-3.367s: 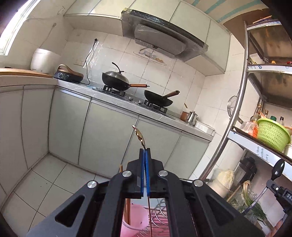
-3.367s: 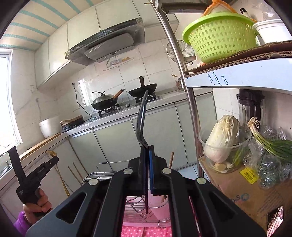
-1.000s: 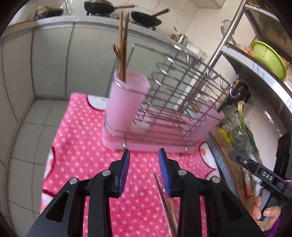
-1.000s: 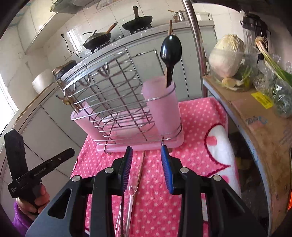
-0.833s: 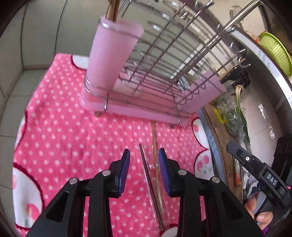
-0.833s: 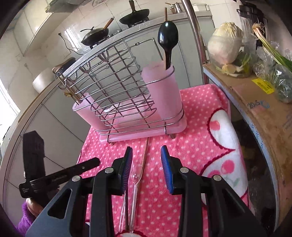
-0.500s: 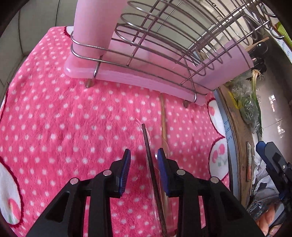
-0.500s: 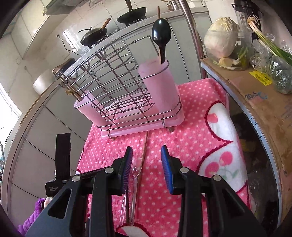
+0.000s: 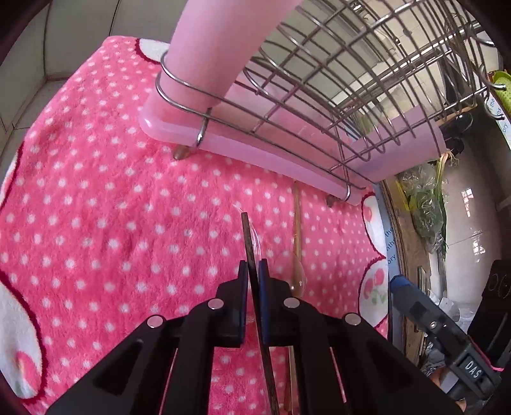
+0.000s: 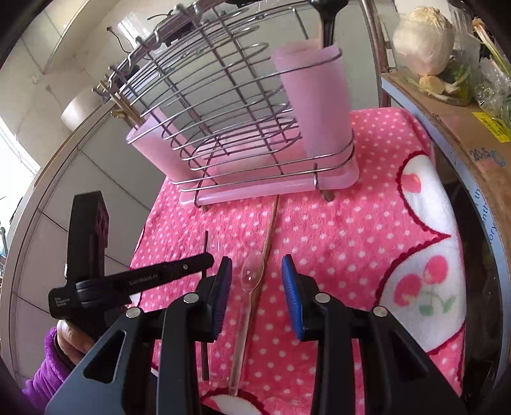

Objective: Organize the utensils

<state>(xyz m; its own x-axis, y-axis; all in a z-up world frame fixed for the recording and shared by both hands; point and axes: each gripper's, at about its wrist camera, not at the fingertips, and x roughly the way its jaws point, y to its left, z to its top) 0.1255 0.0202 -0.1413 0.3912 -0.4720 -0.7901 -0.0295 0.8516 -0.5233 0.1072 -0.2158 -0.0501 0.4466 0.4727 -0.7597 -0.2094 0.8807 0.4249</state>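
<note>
My left gripper is shut on a dark chopstick that lies on the pink dotted cloth. A clear plastic spoon and a wooden chopstick lie beside it on the cloth. My right gripper is open, with the clear spoon's bowl between its fingers, a little above it. The left gripper also shows in the right wrist view, gripping the dark chopstick. Behind stands a wire rack with a pink cup at each end; the right one holds a black ladle.
The rack's pink tray sits on the cloth close ahead of both grippers. A shelf post, a cardboard box with a cabbage and greens stand at the right. Kitchen cabinets are behind.
Both grippers put their utensils into the rack's cups, then came down to the cloth. My left gripper has closed on the dark chopstick; the right stays open over the clear spoon.
</note>
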